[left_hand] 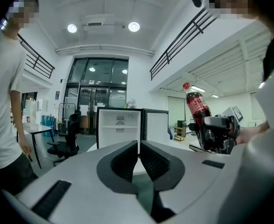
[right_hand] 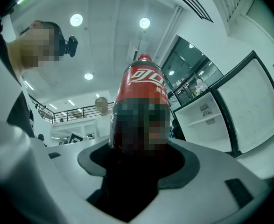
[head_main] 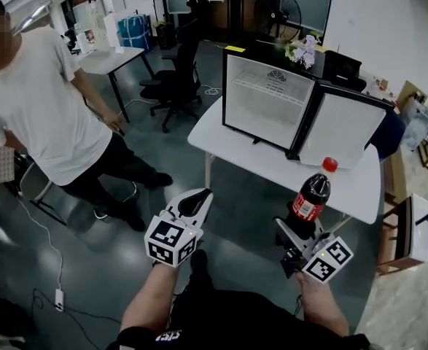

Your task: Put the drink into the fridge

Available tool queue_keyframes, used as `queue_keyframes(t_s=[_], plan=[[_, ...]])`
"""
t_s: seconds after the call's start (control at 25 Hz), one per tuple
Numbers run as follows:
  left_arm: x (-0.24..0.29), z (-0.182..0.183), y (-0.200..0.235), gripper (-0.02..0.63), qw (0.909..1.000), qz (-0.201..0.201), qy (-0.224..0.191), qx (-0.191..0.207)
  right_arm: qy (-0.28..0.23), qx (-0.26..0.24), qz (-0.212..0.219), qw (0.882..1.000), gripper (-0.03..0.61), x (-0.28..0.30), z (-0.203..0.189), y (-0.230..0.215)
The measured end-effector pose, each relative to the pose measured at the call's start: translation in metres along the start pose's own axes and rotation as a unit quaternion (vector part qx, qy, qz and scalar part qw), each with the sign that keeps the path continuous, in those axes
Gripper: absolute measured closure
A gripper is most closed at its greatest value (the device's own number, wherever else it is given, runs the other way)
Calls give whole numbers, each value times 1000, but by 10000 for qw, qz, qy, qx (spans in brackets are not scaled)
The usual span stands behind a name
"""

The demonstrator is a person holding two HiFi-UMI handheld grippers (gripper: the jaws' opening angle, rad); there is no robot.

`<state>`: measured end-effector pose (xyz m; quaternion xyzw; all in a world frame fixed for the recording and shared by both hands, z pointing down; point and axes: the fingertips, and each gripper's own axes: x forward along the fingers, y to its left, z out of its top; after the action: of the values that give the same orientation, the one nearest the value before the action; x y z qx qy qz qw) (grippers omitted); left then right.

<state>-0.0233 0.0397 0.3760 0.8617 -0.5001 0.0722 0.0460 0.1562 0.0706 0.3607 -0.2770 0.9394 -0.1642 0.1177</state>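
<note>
Clamping a cola bottle (head_main: 312,195) upright, the right gripper (head_main: 295,236) faces the open fridge (head_main: 266,102) (left gripper (head_main: 196,204) pressed together, empty).

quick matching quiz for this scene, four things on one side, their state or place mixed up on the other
1 cola bottle
2 left gripper
3 fridge door
4 person in white shirt

A swung open
B standing at the head view's left
C jaws together, nothing between
D upright in the right gripper

Pairs: 1-D, 2-C, 3-A, 4-B
</note>
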Motion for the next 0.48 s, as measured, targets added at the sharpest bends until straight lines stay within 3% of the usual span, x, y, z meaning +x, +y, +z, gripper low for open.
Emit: queue_keyframes(t_s=[0.48], plan=[[96, 2, 172, 583, 9984, -546, 111, 29, -263, 112, -529, 9982, 299, 169, 1, -68]])
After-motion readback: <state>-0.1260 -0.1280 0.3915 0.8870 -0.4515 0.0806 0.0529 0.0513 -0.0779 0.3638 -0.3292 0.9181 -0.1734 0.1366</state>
